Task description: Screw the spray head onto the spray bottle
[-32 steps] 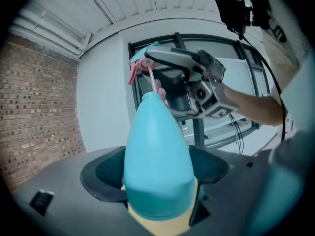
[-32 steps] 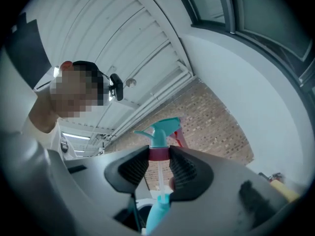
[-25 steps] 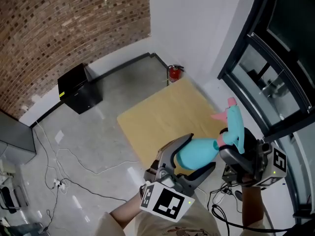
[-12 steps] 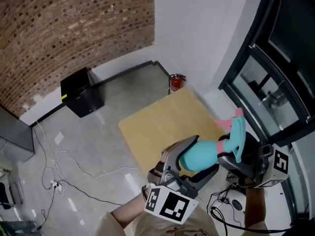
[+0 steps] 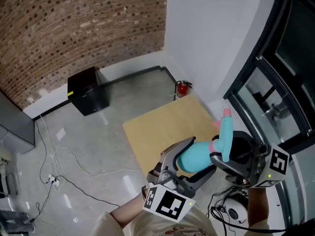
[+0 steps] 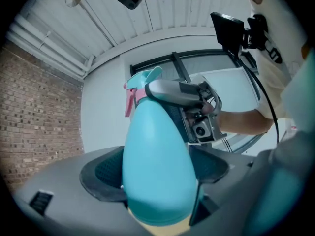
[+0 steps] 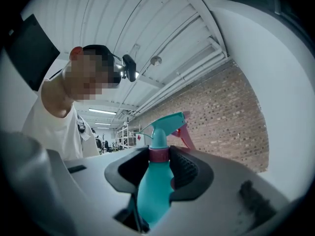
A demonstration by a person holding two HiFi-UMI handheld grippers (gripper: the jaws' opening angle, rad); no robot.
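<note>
A teal spray bottle lies tilted in the air over the table, and my left gripper is shut on its body. The bottle fills the left gripper view between both jaws. The teal spray head with its pink trigger sits down on the bottle's neck. My right gripper is shut on the pink collar of the spray head, with the bottle hanging below the jaws. From the left gripper view, the right gripper sits just behind the bottle's top.
A light wooden table top lies under both grippers. On the grey floor stand a black box and a red fire extinguisher by the wall, with cables at the left. Dark window frames run along the right.
Earlier the spray head stood off the bottle with its thin dip tube showing. The head has come down onto the neck, and the tube is hidden inside.
</note>
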